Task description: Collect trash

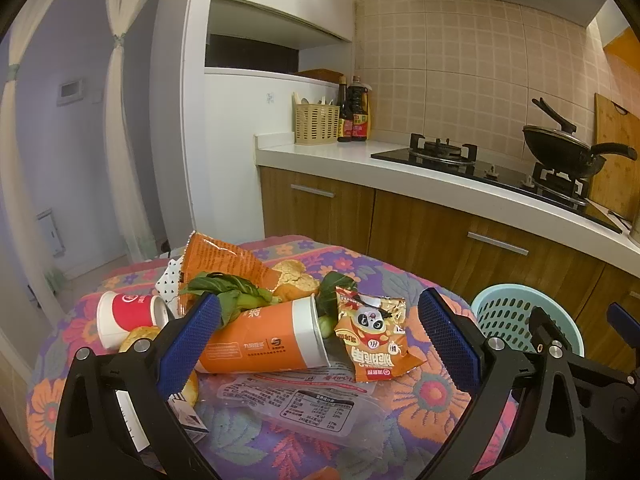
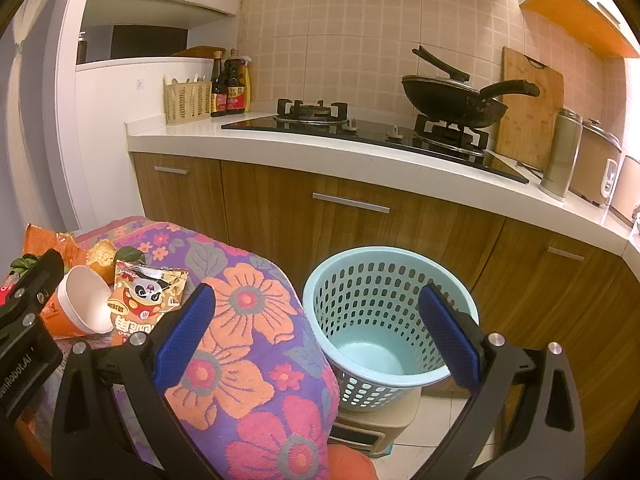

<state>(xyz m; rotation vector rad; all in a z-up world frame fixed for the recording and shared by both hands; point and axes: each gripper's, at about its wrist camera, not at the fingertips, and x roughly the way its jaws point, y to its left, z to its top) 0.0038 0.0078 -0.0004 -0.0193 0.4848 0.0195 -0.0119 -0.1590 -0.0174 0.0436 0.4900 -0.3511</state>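
Trash lies heaped on a floral cloth point(image 1: 420, 396): an orange paper cup point(image 1: 260, 340) on its side, a panda snack packet point(image 1: 374, 340), a red-and-white cup point(image 1: 128, 316), a large orange chip bag point(image 1: 228, 264), green leaves point(image 1: 228, 292), bread pieces point(image 1: 296, 276) and a clear printed wrapper point(image 1: 304, 404). My left gripper point(image 1: 320, 340) hangs open over the orange cup and the packet, holding nothing. My right gripper point(image 2: 316, 336) is open and empty, spanning the cloth's edge and the light-blue perforated basket point(image 2: 384, 320). The basket holds nothing. The orange cup point(image 2: 80, 304) and packet point(image 2: 144, 300) also show at left.
The basket stands on a beige stool point(image 2: 376, 428) on the tile floor, beside the table. Behind runs a white counter point(image 2: 320, 148) over wooden cabinets, with a gas hob, a black pan point(image 2: 456, 100), sauce bottles point(image 2: 228, 84) and a utensil basket point(image 2: 188, 100). A small carton point(image 1: 188, 420) lies by my left finger.
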